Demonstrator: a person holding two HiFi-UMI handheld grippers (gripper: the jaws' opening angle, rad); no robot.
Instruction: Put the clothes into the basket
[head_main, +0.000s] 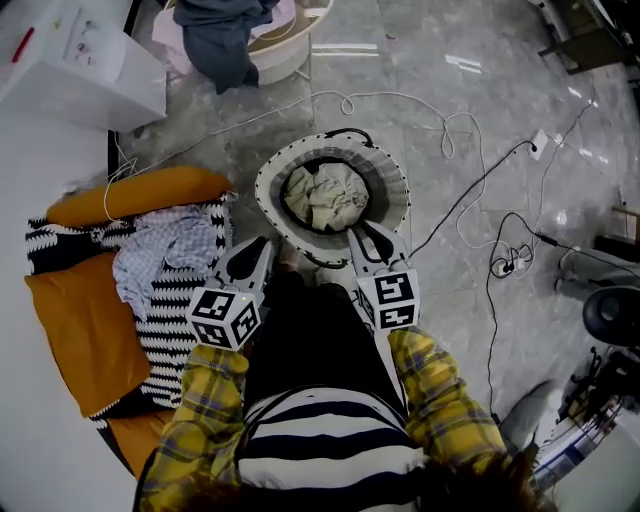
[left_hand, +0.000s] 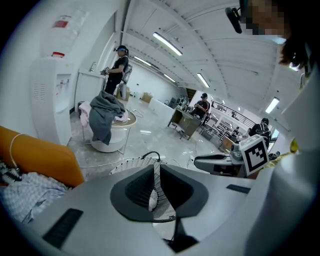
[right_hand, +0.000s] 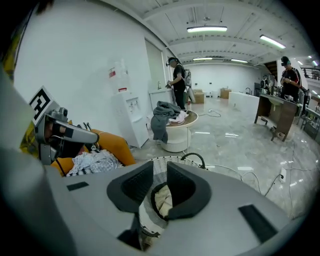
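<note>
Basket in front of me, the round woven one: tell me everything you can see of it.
The basket is round, woven in white and grey, with a dark inner wall and a black loop handle at its far edge. It is upright, mouth up, over the grey floor. A crumpled beige cloth lies inside. The left gripper and right gripper each pinch its near rim.
</note>
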